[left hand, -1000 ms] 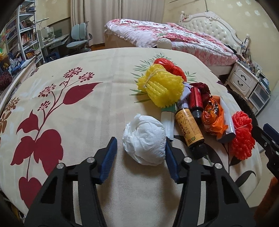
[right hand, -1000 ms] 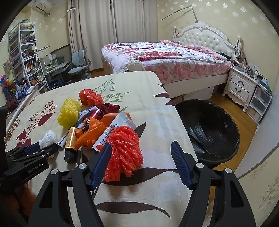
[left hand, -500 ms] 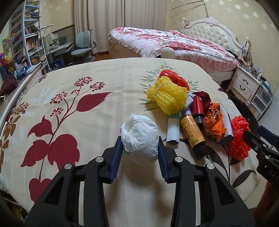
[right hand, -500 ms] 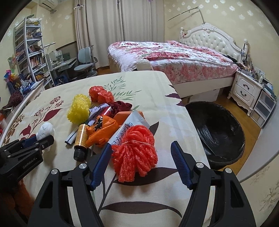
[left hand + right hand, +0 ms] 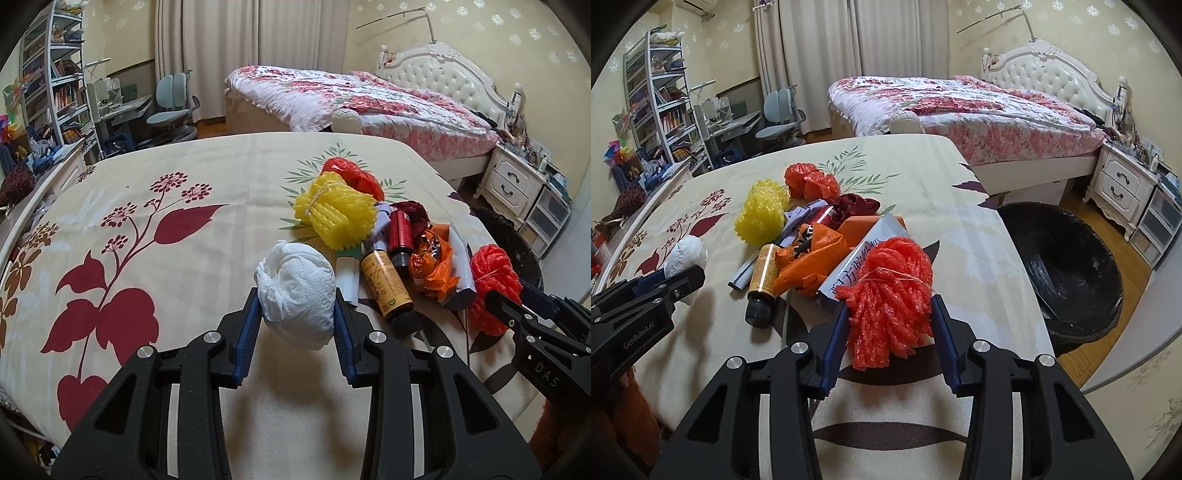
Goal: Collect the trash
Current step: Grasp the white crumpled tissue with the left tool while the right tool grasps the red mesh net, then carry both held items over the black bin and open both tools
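Observation:
A crumpled white tissue wad (image 5: 295,284) sits at the near side of the floral tablecloth (image 5: 184,177), and my left gripper (image 5: 296,306) is shut on it, blue pads pressing both sides. In the right wrist view my right gripper (image 5: 891,306) has its jaws closing on a red foam net bundle (image 5: 890,280), the pads touching its flanks. More trash lies between the two: a yellow foam net (image 5: 338,218), a brown bottle (image 5: 386,286), an orange wrapper (image 5: 434,266) and a red plastic bag (image 5: 351,173).
A black-lined bin (image 5: 1071,266) stands on the floor just past the table's right edge. A bed (image 5: 960,107) and a white nightstand (image 5: 1123,184) are beyond it. Shelves and a desk chair (image 5: 173,107) fill the far left.
The left gripper closed on the white tissue wad. The right gripper's jaws went from wide apart to pressed against the red foam net.

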`<state>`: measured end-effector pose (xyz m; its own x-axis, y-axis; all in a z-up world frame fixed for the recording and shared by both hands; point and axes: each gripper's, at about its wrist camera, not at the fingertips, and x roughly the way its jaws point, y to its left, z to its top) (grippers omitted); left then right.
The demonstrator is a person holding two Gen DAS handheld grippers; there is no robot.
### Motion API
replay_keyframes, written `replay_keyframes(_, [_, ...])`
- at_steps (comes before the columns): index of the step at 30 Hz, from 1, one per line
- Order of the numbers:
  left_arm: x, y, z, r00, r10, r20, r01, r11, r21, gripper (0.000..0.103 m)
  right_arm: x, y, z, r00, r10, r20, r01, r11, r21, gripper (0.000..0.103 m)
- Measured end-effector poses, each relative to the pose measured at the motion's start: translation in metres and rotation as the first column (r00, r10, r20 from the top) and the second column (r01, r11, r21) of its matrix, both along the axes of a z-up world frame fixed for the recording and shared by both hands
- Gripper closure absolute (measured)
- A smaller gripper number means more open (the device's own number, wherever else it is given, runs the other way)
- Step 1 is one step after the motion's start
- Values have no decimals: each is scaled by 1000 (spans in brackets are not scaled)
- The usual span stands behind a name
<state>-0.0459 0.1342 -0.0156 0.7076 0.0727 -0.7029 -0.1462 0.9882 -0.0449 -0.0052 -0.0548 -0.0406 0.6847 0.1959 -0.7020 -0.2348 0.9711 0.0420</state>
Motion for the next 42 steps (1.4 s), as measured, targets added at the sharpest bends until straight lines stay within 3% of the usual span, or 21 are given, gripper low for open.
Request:
replay_keyframes(8, [6,-25,17,997,-55,46,55,998,-11,67,1,-25,17,997,-56,52,56,998,7,61])
replay_keyframes(18, [41,-87,36,976,-186,112,188,982,-12,67,21,-90,34,973,-201,117,202,979,5,61])
replay_keyframes(28, [94,-160,20,949,-302,91,302,953,7,67,54,-140,31,950,-281,138,283,959,7,61])
replay_keyframes(42, [151,-224,-5,936,-352,27,350,935,54,67,86,-175,8,930,-349,116,351,936,-2,61])
